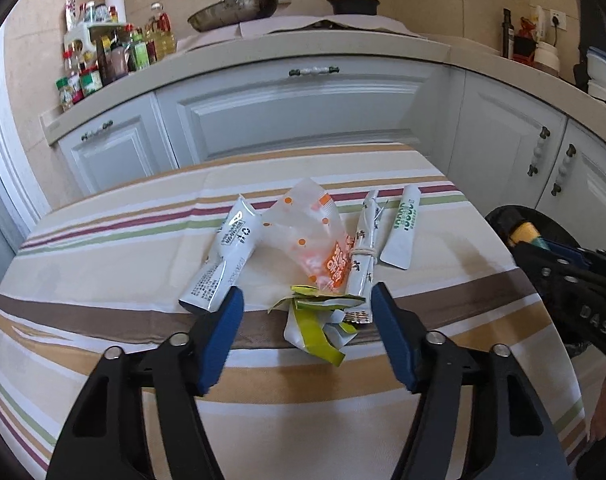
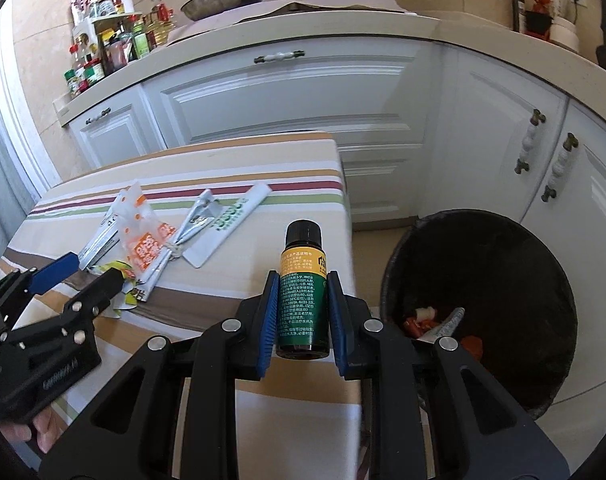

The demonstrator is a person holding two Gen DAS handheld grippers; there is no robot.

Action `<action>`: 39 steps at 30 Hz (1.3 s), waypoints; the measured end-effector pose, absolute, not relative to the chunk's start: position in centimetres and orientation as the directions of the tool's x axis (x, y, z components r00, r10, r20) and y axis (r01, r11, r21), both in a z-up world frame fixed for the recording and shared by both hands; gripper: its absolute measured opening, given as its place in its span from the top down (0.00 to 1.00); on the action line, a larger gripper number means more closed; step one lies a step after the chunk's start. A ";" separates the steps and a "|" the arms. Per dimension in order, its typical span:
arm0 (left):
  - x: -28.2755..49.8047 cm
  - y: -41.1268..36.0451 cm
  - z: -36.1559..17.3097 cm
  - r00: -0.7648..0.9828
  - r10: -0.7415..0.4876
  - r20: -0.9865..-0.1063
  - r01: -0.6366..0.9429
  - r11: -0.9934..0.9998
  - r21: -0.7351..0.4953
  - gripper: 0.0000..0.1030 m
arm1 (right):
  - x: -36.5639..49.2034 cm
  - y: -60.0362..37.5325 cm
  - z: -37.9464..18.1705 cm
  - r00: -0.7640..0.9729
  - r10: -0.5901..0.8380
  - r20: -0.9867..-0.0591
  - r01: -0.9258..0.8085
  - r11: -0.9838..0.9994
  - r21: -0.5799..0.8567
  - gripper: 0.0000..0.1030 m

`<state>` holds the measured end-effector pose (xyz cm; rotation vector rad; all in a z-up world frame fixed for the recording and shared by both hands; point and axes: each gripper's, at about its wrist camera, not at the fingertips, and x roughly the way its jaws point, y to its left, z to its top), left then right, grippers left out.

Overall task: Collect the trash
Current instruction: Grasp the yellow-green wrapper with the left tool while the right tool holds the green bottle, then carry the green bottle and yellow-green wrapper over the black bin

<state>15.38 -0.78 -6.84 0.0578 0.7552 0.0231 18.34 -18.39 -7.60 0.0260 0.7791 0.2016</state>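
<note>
While the trash is being cleared, step in hand: two pickups run at once, one item carried toward the bin, another being approached.
Right gripper (image 2: pixel 301 312): fingers clamped on the sides of a small dark bottle (image 2: pixel 301 288) with a black cap and yellow-green label, held upright over the surface's right edge.
Bin (image 2: pixel 483 240): black, on the floor just past that right edge, with some orange and white scraps already at the bottom.
Left gripper (image 1: pixel 306 312): fingers apart and holding nothing, straddling the crumpled yellow-green wrapper (image 1: pixel 317 328) near the middle of the striped surface (image 1: pixel 103 272).
Remaining trash: white sachet (image 1: pixel 227 256), clear orange-dotted bag (image 1: pixel 307 232), banded sachet bundle (image 1: pixel 363 252), green-lettered sachet (image 1: pixel 403 228), all clustered toward the far edge.
Next move, by my reading: swing the bottle over the bin mouth and release; lower the left fingers around the wrapper and close.
Room: kitchen, white cabinets, beige counter with condiment bottles, a pan and a dark pot.
</note>
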 end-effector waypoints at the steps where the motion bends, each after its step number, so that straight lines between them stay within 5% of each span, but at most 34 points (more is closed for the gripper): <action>1: 15.5 -0.7 -7.0 0.722 0.044 -0.691 -0.002 0.998 0.062 0.46 | 18.3 -18.6 -7.6 0.694 0.190 -0.694 -0.169 0.981 0.100 0.78; 6: 15.8 -0.7 -7.6 0.691 0.023 -0.722 0.011 0.999 0.042 0.68 | 18.3 -19.3 -7.5 0.700 0.192 -0.688 -0.161 0.981 0.111 0.78; 39: 11.9 -1.5 -2.2 0.791 -0.030 -0.611 0.024 1.000 -0.019 0.69 | 13.5 -21.7 -3.4 0.783 0.142 -0.606 -0.108 0.990 0.092 0.78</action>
